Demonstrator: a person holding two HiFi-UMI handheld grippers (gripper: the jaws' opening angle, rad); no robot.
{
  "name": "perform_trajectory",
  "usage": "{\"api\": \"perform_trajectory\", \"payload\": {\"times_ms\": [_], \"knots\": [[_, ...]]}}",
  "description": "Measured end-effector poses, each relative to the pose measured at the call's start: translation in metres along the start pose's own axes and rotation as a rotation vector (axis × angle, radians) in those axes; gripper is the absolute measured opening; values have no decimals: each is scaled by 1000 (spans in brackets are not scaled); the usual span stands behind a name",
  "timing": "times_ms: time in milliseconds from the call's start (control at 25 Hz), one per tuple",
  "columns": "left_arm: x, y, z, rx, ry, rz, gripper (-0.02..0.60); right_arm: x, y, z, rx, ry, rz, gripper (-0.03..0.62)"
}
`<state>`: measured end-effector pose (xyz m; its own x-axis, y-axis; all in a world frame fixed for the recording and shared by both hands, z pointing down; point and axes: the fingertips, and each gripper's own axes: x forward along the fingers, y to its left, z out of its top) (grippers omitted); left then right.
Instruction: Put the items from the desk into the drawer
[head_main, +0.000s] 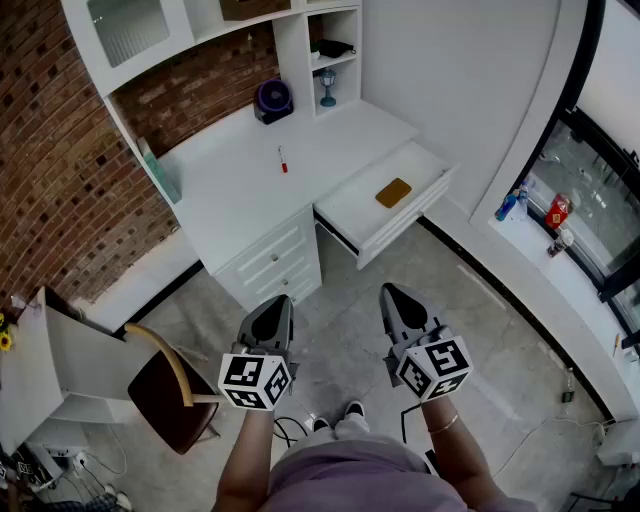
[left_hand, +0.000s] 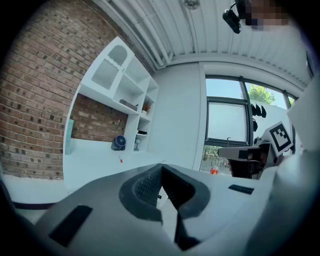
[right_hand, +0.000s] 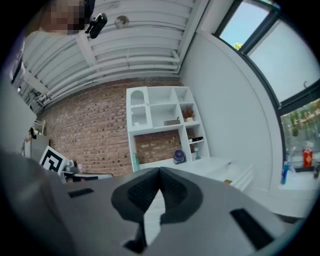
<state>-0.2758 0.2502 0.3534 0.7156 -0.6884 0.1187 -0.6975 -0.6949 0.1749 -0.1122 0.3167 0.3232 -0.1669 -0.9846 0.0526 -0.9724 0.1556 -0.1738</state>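
The left tool (head_main: 281, 303) and right tool (head_main: 391, 293), both grey two-jaw pincers, have their jaws pressed together on nothing. Well ahead of them, a small slim red-and-white stick (head_main: 283, 160) lies on the white counter (head_main: 225, 195), near the open white drawer (head_main: 358, 208). It looks light, stiff and apt to roll, so pinch it across its middle.
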Motion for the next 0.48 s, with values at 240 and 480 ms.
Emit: {"api": "perform_trajectory", "payload": {"times_ms": [240,480], "knots": [[0,-7,-13,-19,35,22,-3,-12,-9,-5,25,17,-2,2],[3,-3,-16,-46,29,55,-3,-9,-11,-6,29,19,32,3]]}}
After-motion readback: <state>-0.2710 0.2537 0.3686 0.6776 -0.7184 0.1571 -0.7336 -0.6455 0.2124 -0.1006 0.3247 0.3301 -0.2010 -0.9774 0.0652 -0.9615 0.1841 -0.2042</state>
